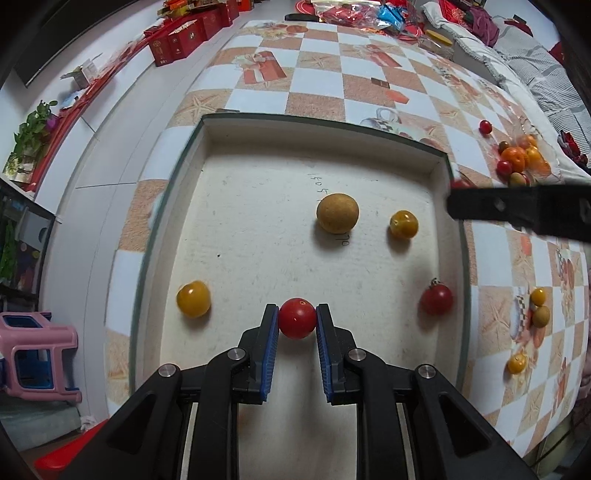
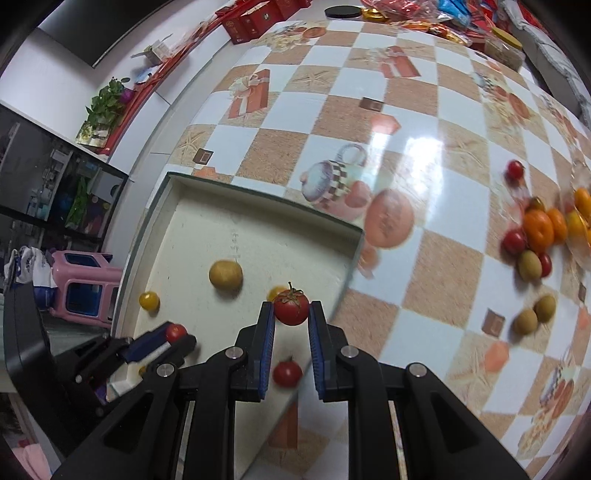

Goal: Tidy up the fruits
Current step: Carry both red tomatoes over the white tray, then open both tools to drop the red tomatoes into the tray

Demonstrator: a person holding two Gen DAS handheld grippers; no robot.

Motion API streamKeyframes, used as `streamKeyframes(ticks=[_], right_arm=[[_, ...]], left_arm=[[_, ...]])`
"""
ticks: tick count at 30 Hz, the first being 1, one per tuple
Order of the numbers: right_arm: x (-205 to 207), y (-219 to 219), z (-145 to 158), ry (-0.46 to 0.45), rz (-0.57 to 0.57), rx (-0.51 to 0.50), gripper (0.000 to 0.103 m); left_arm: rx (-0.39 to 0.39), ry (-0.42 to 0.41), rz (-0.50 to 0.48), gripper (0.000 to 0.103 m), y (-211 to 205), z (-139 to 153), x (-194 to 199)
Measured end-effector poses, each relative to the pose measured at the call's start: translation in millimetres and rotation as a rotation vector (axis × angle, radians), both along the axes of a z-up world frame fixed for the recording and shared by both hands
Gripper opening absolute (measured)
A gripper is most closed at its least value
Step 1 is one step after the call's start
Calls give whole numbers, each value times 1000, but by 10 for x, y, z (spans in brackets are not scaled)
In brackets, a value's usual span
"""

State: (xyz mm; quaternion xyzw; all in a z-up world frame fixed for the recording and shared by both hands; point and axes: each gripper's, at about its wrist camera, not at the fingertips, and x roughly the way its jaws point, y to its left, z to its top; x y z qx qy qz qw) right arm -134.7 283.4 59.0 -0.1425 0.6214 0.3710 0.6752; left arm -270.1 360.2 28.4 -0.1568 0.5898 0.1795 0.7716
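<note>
A shallow cream box (image 1: 207,192) with a green rim lies on the checkered table; it also shows in the right wrist view (image 2: 177,221). My left gripper (image 1: 297,319) is shut on a red cherry tomato (image 1: 297,318) low over the box floor. Inside lie a tan round fruit (image 1: 337,213), two yellow tomatoes (image 1: 404,224) (image 1: 193,298) and a red tomato with a stem (image 1: 437,300). My right gripper (image 2: 291,308) is shut on a red stemmed tomato (image 2: 291,306) above the box's right part. The left gripper (image 2: 177,334) also shows in the right wrist view.
A pile of oranges, red tomatoes and tan fruits (image 2: 539,236) lies on the table right of the box, with loose fruits (image 2: 535,314) nearer. Red boxes (image 1: 177,40) and snack packets (image 1: 369,14) stand at the far end. A pink stool (image 1: 33,362) stands on the floor left.
</note>
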Motion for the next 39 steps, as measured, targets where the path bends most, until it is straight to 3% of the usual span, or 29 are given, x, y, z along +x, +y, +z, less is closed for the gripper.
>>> streamKeyframes(ticks=[12,21,24,25,26,28,31,39], right_arm=[[152,434,-343,4,29,-92,20],[91,506,-395,-24,82,-135,22],[67,555,-389,-10,85,-131,36],[64,553,-373,-14,83,-131,50],[60,551,-353,-24,82,-125,62],[49,542,-288,-31,83,-100,67],[38,532,-170,-37,79,-72,82],[83,197,116,-42,15,-2,89]], left_arm=[[27,19,-24,22,-3,-97,43],[33,11,-13,22,-32,-90,8],[44,19,-17,22,-59,-84,17],[43,22,-16,25,-66,-83,19],[43,25,-14,48,-72,-81,24],[68,12,-2,82,-92,-46,5],[95,5,-17,82,-144,3,-18],[113,33,-48,82,-344,89,-64]])
